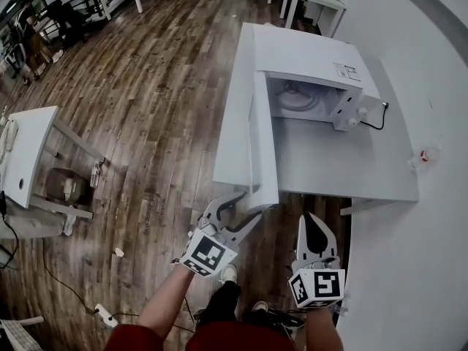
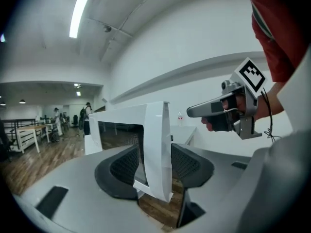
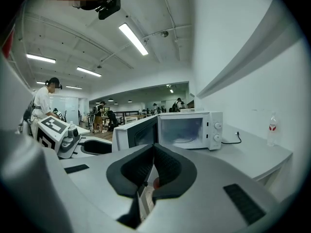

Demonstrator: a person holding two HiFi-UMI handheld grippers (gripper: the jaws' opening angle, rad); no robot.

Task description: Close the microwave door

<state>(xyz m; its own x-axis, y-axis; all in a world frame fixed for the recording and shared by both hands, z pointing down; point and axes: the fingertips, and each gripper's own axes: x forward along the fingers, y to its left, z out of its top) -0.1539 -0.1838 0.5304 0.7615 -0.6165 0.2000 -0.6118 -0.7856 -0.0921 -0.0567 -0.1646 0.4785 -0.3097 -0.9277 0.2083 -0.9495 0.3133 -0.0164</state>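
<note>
Now left gripper [image 2: 155,166] jaws spread around microwave door [image 1: 262,145] edge; right gripper [image 3: 152,169] jaws together.

The right hand-held gripper [image 3: 154,148] has its dark jaws drawn together, nothing between them; beyond them a white microwave [image 3: 194,129] stands on the grey worktop [image 3: 252,155], its door [image 3: 135,135] swung wide to the left; a black cable [image 3: 236,139] leaves its right side; a bottle [image 3: 272,124] stands well apart at the right; the left hand-held gripper [image 3: 97,147] sits near the door's outer edge.
</note>
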